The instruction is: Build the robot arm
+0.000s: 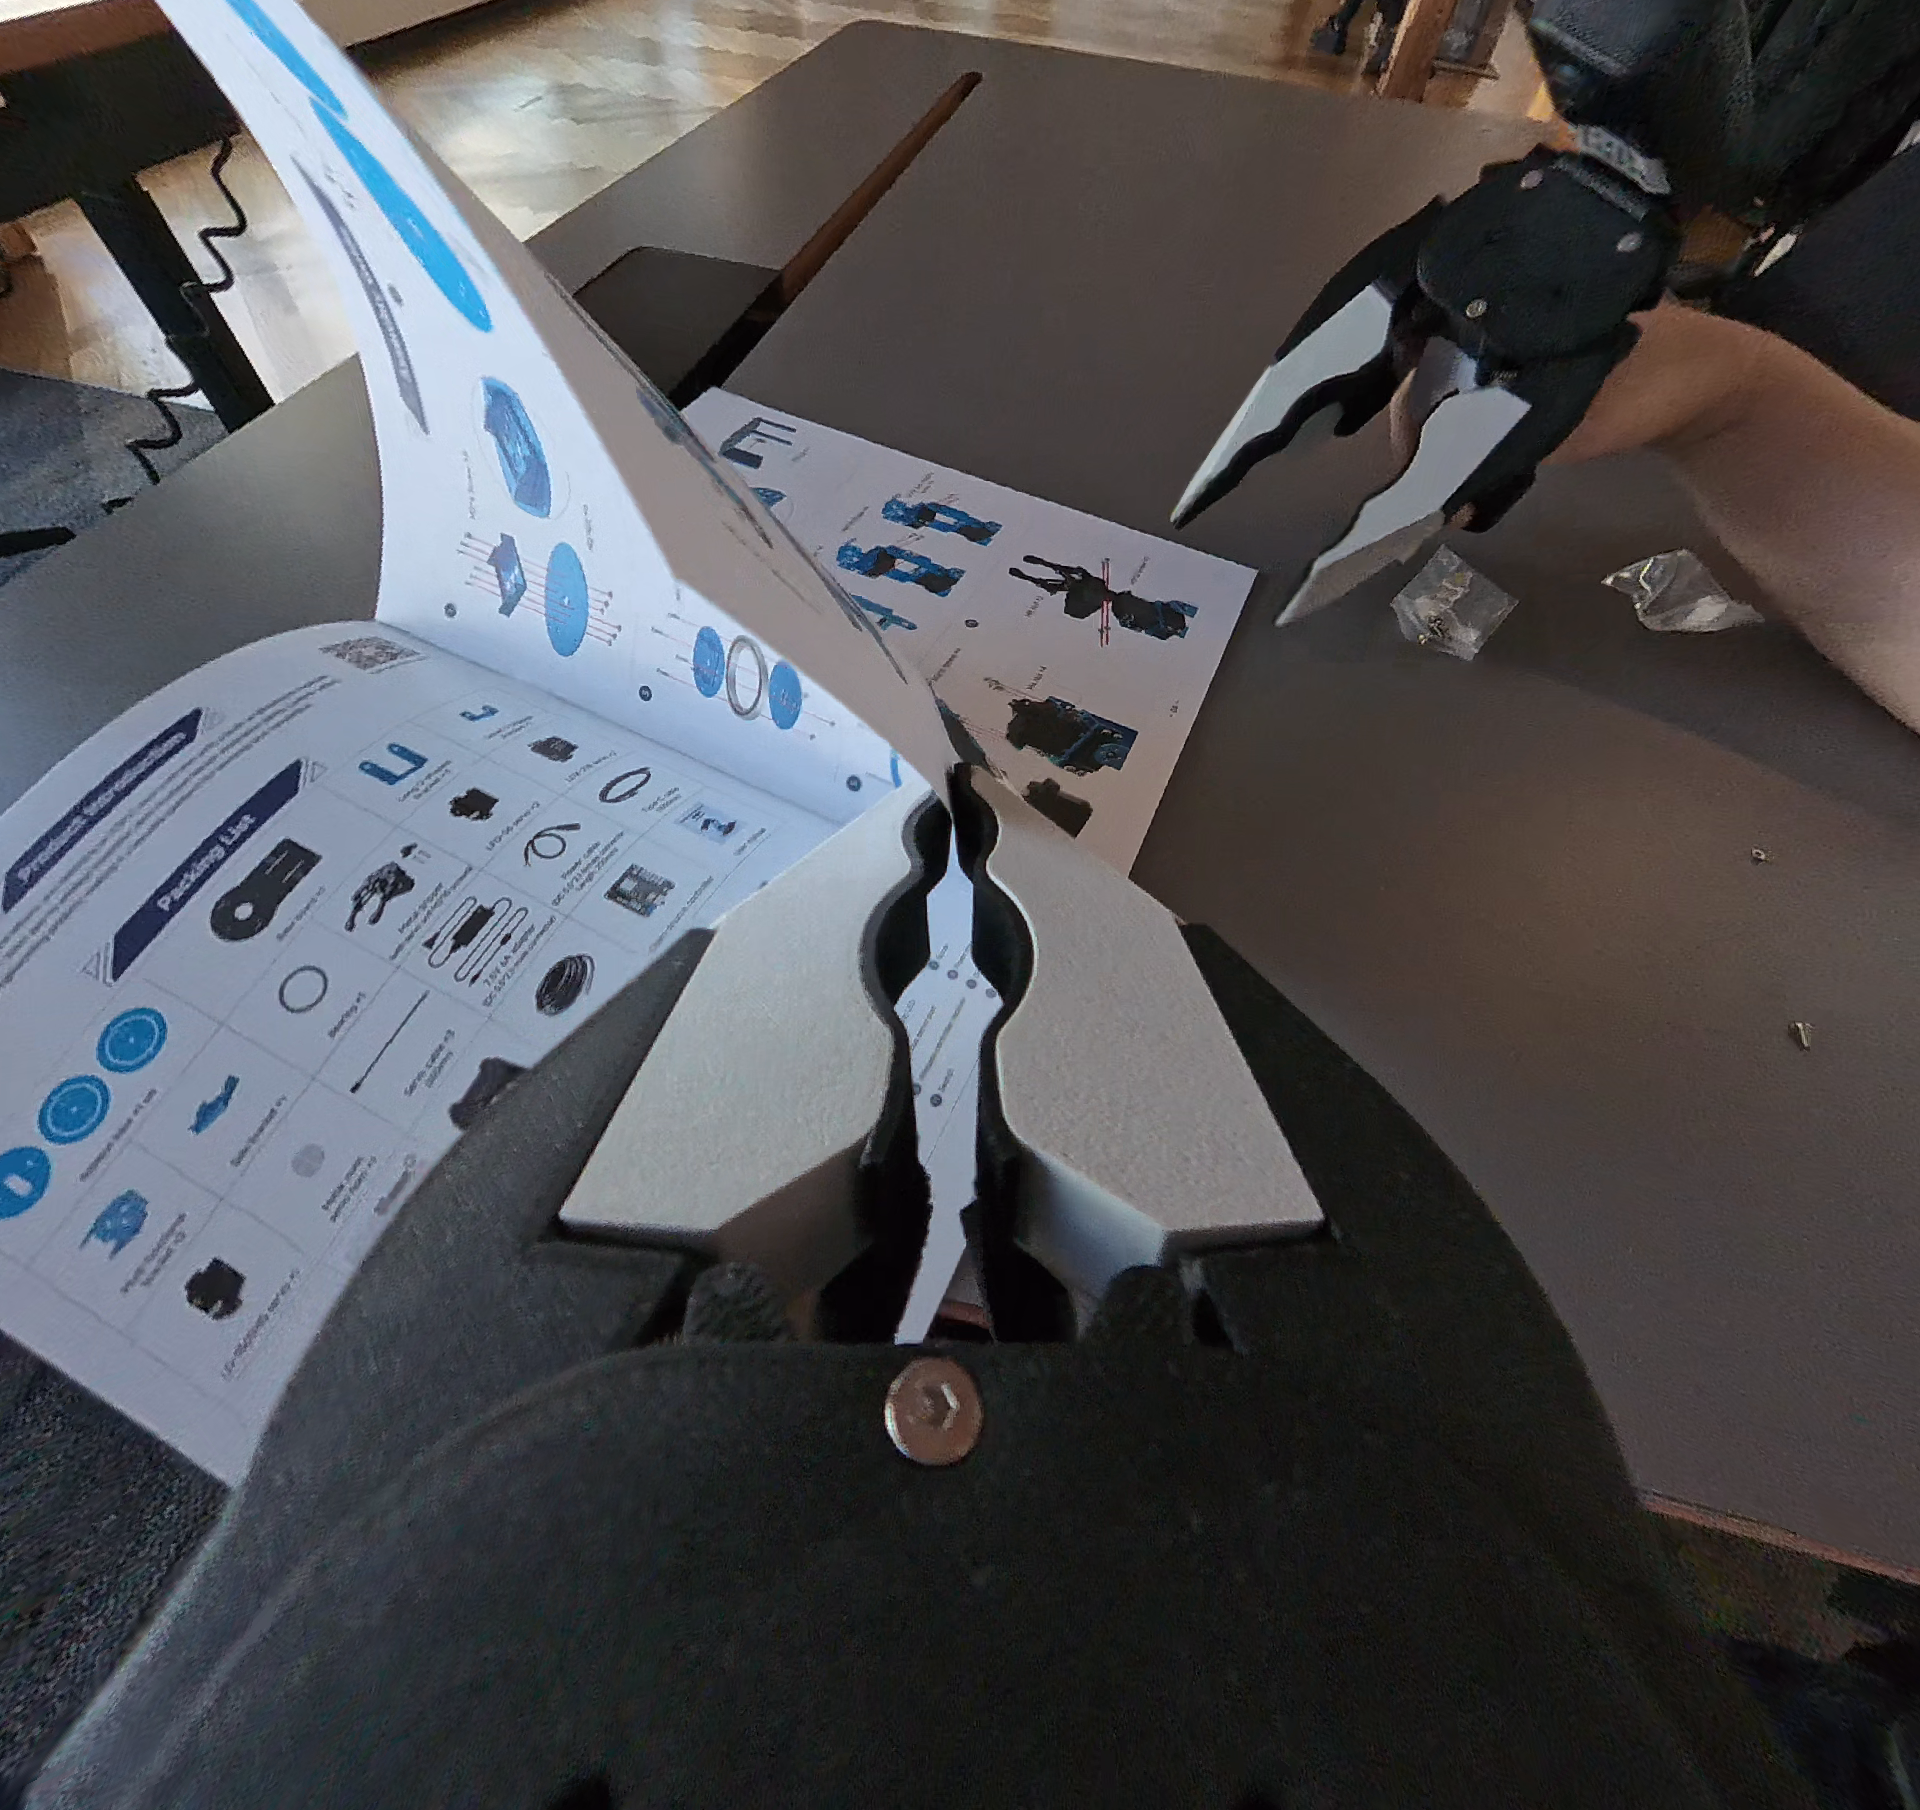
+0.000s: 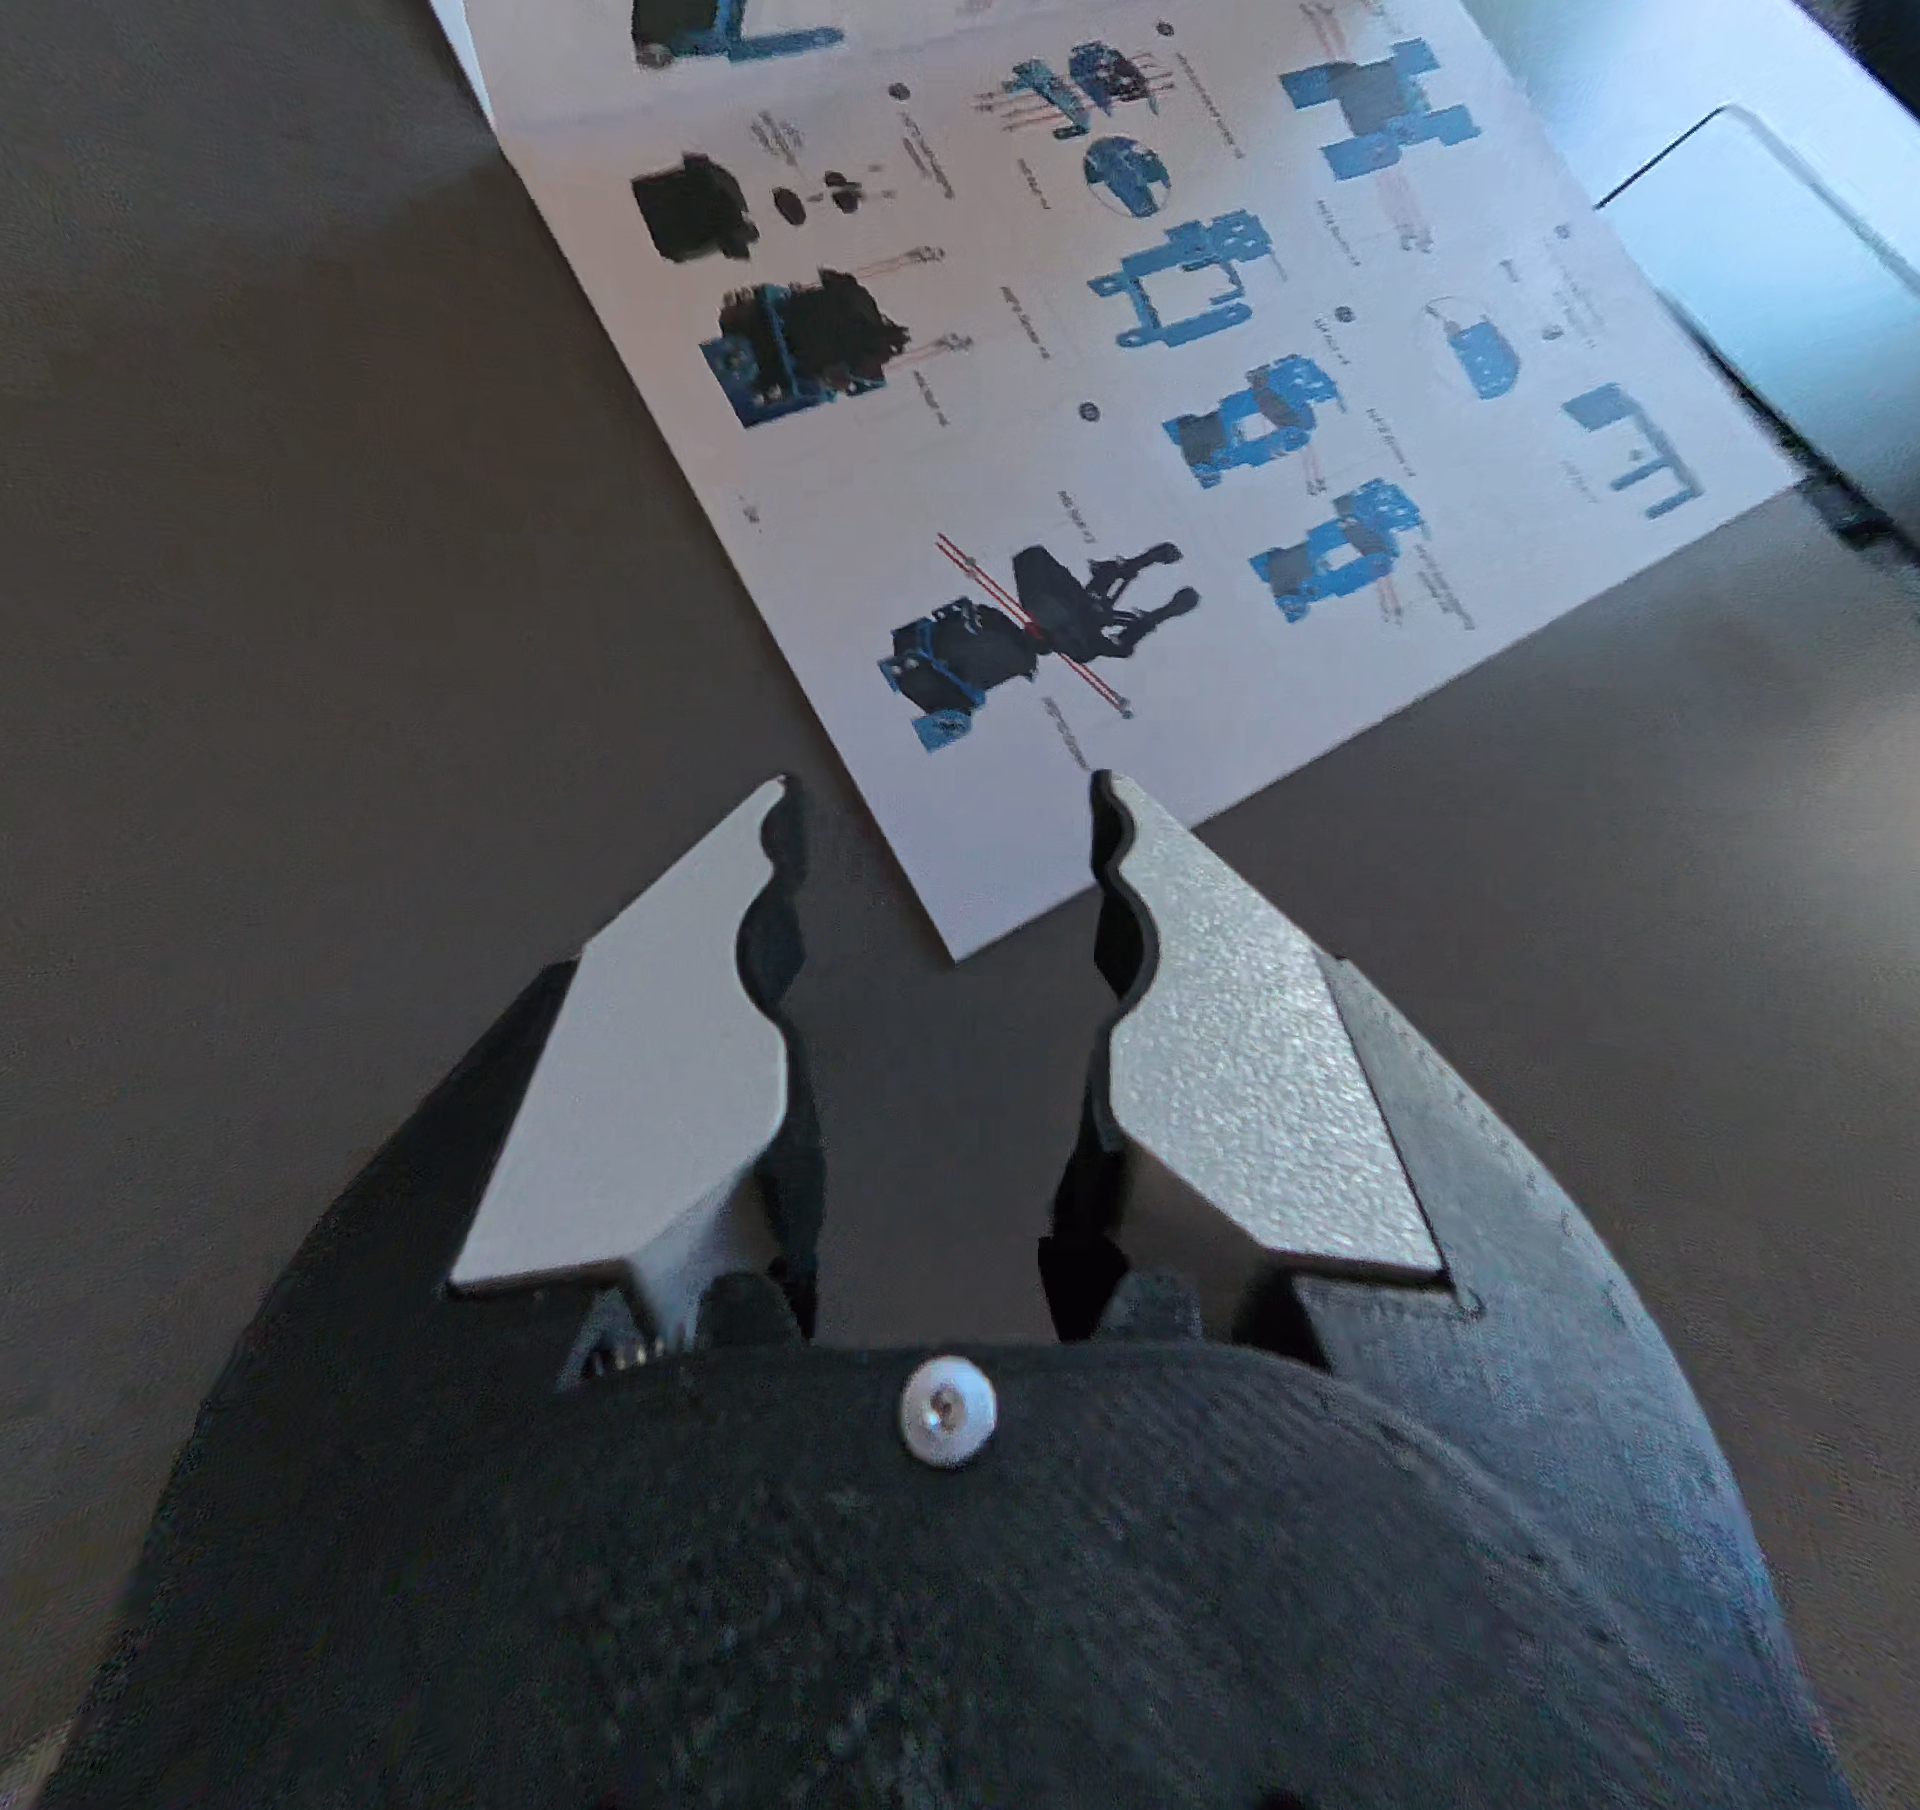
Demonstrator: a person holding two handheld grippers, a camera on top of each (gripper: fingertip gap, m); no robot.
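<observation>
An open white booklet (image 1: 343,887) with blue and black part drawings lies on a dark grey table (image 1: 1455,929). My left gripper (image 1: 961,794) is shut on the edge of one page (image 1: 488,451) and holds it lifted and curved above the booklet. The strip of paper shows between its fingers. My right gripper (image 2: 940,789) is open and empty, just above the table at the near corner of the booklet's flat right page (image 2: 1091,410). It also shows in the left wrist view (image 1: 1231,571), held by a hand beyond the page's far edge.
Two small clear plastic bags (image 1: 1455,602) of hardware lie on the table beside the right gripper. Two loose screws (image 1: 1801,1033) lie at the right. A slot (image 1: 883,181) cuts into the table's far part. A wooden floor and another desk lie beyond. Some 25 cm of space lies between my two pairs of fingers.
</observation>
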